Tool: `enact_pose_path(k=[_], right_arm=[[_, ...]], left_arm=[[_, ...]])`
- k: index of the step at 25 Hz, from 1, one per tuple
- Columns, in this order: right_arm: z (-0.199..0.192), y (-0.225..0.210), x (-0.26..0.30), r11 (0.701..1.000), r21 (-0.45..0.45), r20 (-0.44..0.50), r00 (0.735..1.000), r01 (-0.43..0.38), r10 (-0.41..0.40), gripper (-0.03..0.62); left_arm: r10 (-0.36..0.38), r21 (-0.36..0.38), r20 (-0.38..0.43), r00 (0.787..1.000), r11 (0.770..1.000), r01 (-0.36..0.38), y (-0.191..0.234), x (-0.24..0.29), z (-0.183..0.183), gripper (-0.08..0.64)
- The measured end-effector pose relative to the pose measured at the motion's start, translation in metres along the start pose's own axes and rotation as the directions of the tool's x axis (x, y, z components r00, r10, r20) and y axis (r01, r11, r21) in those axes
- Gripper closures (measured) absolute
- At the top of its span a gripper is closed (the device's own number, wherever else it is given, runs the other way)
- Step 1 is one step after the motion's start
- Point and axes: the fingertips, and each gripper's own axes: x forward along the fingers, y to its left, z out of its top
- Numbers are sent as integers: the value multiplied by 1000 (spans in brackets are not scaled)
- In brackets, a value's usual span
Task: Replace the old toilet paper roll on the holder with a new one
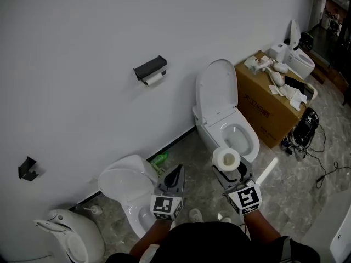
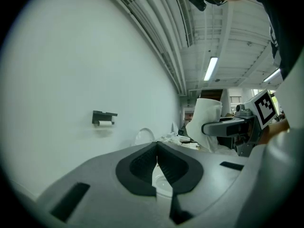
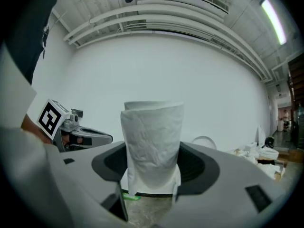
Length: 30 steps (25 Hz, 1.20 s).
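A black holder (image 1: 149, 67) is fixed to the white wall with a thin old roll (image 1: 154, 79) under it; the left gripper view shows the holder (image 2: 104, 117) small and far off. My right gripper (image 1: 229, 167) is shut on a full new white roll (image 1: 226, 159), held upright between its pads (image 3: 197, 164), and the roll (image 3: 152, 144) fills the middle of the right gripper view. My left gripper (image 1: 174, 178) is shut with nothing in it, its pads (image 2: 142, 164) touching. Both grippers hover level above the floor, well short of the wall.
An open white toilet (image 1: 222, 108) stands against the wall, straight ahead of the right gripper. A second toilet (image 1: 129, 188) sits below the left gripper, a third (image 1: 71, 234) at the lower left. A cardboard box (image 1: 271, 103) with clutter lies right. A green bottle (image 1: 159, 159) lies by the wall.
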Motion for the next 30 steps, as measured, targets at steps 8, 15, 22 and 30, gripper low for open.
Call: enact_pose_path(k=[8,15,22,30], right_arm=[[14,18,40,1000,3,17,1000,-8,8,302],[14,17,73,1000,-8,15,1000,-14,14,302],[10,0,115,999,-2,6,999,-40,40,302],[12,-38,173,996,8,15,995,-94,94,302]], left_arm=[[-2,-5,9,1000,1000,2,41,-4,1,558],[18,-30,9,1000,999,-17,69,6,-4,558],[48,-32,-10,999,998,-48,95,34,-11,558],[96,-17,-32,995,995,-97,121,86,-3,558]])
